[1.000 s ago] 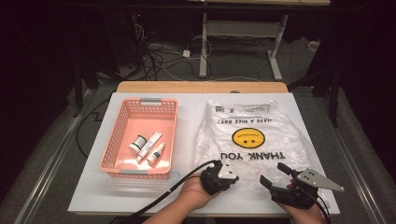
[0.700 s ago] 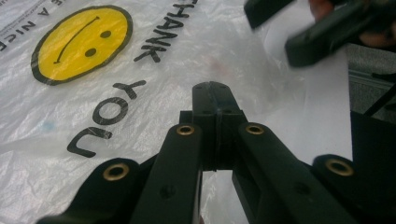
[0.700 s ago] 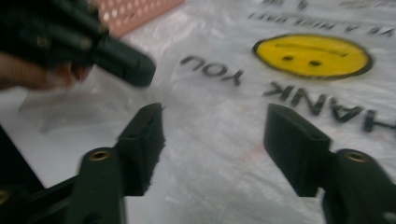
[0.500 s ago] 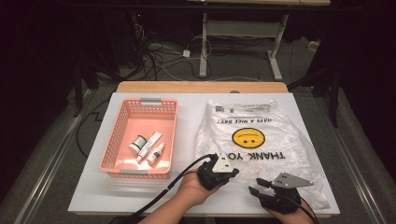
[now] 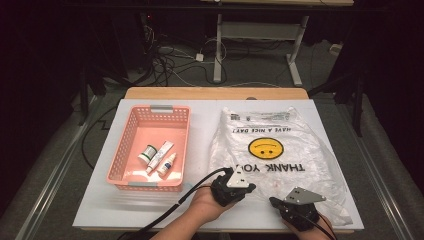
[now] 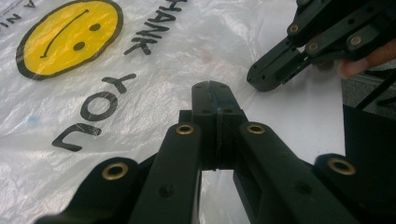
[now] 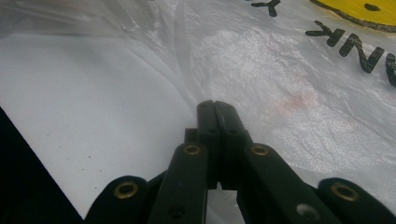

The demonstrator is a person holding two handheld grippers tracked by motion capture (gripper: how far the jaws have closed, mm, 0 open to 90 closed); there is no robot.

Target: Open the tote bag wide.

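A clear plastic bag (image 5: 280,131) with a yellow smiley and "THANK YOU" printed on it lies flat on the right half of the white table. My left gripper (image 5: 248,189) sits at the bag's near edge, and its jaws are shut with the film (image 6: 140,70) pinched at their tip (image 6: 215,91). My right gripper (image 5: 274,202) lies low at the near edge further right, pointing left. Its jaws have just been closing and now stand shut on the bag's edge (image 7: 215,106). The right gripper (image 6: 261,80) also shows in the left gripper view, close beyond my left jaws.
A pink plastic basket (image 5: 150,108) stands on the table's left half. It holds a small roll (image 5: 146,153), a white tube (image 5: 161,152) and a small bottle (image 5: 168,164). The table's front edge (image 5: 150,226) runs just under both hands. Cables and desk legs lie on the floor beyond.
My right gripper has moved left and down to the bag's near edge, and its jaws went from wide open to shut. The left gripper has stayed put.
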